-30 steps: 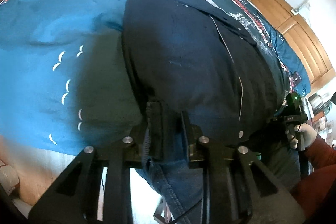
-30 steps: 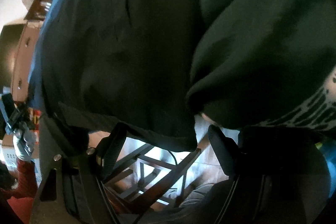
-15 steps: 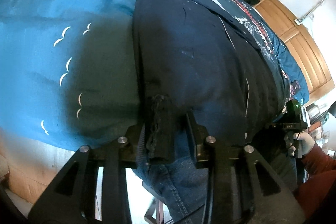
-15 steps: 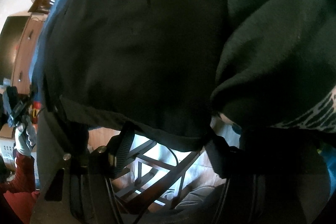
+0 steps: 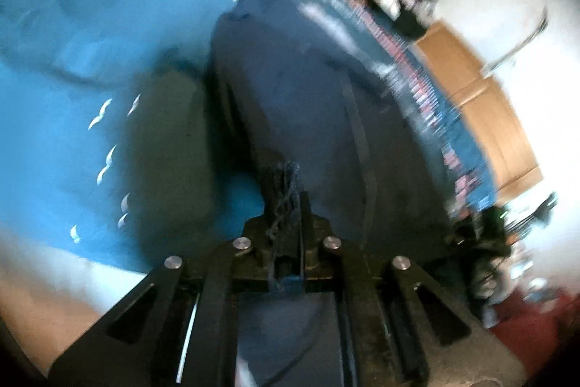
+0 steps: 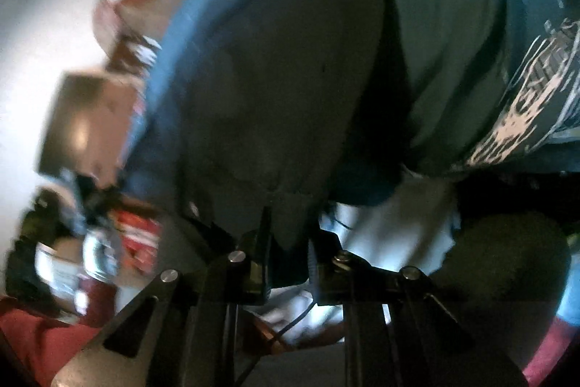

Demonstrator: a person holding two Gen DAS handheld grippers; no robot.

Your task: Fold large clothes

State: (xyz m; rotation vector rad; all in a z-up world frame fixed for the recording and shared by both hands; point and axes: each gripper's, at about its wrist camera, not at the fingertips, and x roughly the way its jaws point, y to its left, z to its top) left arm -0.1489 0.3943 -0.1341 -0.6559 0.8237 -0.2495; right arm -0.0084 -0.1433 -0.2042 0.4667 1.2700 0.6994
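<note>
The left tool (image 5: 286,223) was clenched on a bunched edge of the dark garment (image 5: 308,104), which stretched ahead of it over a blue patterned cloth (image 5: 72,60). The right tool (image 6: 288,256) gripped the garment's hem; a wooden cabinet (image 5: 482,111) stood beyond. Motion blur hid any writing.
</note>
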